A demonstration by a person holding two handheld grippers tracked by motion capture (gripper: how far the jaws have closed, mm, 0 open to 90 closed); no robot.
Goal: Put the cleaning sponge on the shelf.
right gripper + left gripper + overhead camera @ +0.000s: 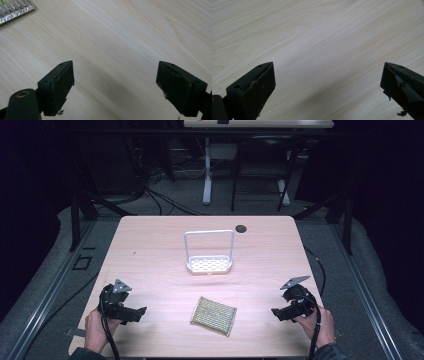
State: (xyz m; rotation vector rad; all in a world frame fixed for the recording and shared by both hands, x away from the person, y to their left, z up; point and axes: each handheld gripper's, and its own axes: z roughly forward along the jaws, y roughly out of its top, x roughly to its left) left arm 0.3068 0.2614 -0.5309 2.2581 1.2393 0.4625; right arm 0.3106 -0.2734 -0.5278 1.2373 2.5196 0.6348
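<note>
Both hands at near edge of bench point(150, 245), one gripper each, nothing held.

Left hand point(95, 327) grips left gripper point(140, 312) at near left; jaws wide apart over bare wood in left gripper view, nothing between. Right hand point(320, 325) grips right gripper point(276, 313) at near right; jaws likewise wide apart, empty, pale wood grain beneath. Between the two, near the front edge, lies a flat yellow-green sponge pad point(213, 315), resting askew on the bench, clear of both grippers; its silvery-ribbed corner shows at top left of right gripper view point(12, 8). Farther back, mid-bench, stands a white holder point(209, 264): perforated tray with tall hoop handle upright, tray empty. Small dark round hole point(241, 228) just beyond it, toward far edge.
</note>
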